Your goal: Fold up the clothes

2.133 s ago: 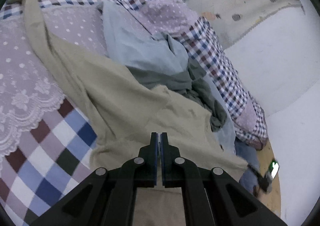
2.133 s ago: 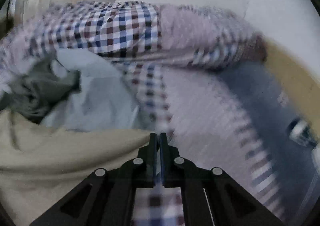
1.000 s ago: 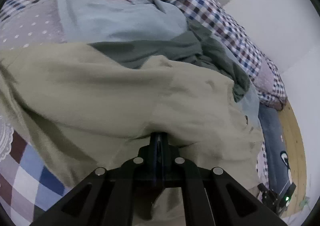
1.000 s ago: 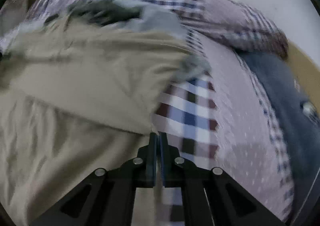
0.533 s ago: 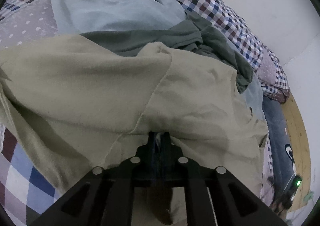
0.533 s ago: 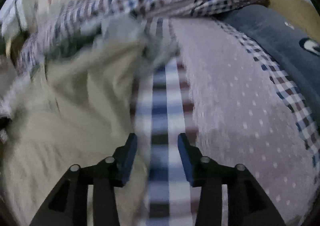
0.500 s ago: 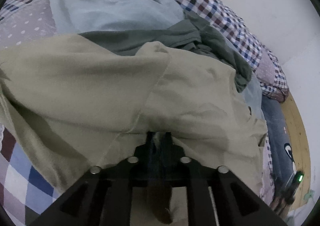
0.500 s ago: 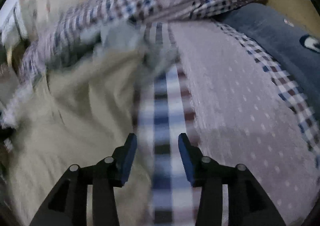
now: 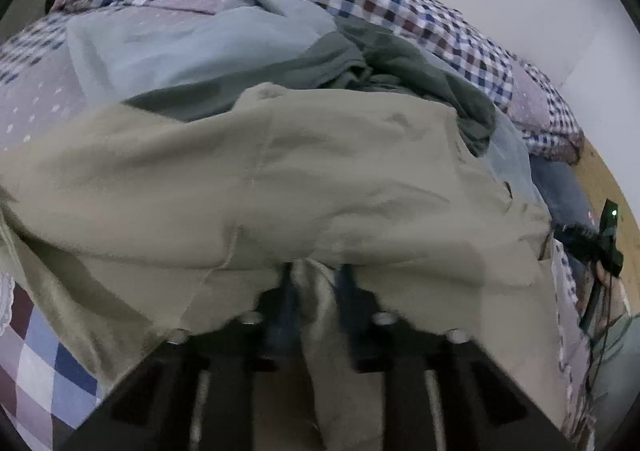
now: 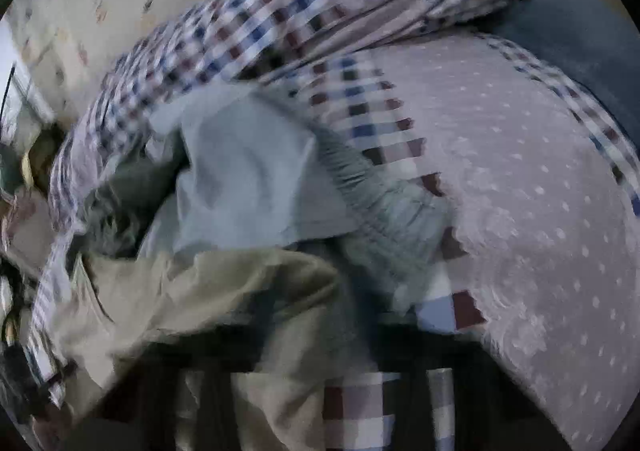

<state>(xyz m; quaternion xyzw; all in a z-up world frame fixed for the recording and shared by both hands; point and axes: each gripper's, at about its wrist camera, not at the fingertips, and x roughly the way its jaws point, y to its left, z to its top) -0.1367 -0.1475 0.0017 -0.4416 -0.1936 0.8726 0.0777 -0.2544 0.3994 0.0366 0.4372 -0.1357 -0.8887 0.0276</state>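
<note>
Left wrist view: left gripper [image 9: 314, 283], jaws parted, beige cloth between them; the beige garment [image 9: 280, 171] drapes the patchwork quilt [image 9: 400, 11]. Right gripper [image 10: 320, 331]: blurred, jaw state indeterminable, beside the garment's edge.

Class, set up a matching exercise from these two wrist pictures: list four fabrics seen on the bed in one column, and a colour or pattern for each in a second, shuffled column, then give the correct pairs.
Column one:
1. garment in front of the left tongs
2. crumpled garment behind it
3. smooth garment spread at the back
4. bed cover

Column two:
A. pale blue
B. checked and dotted patchwork
C. beige
D. dark grey-green

Pairs: 1-C, 2-D, 3-A, 4-B
</note>
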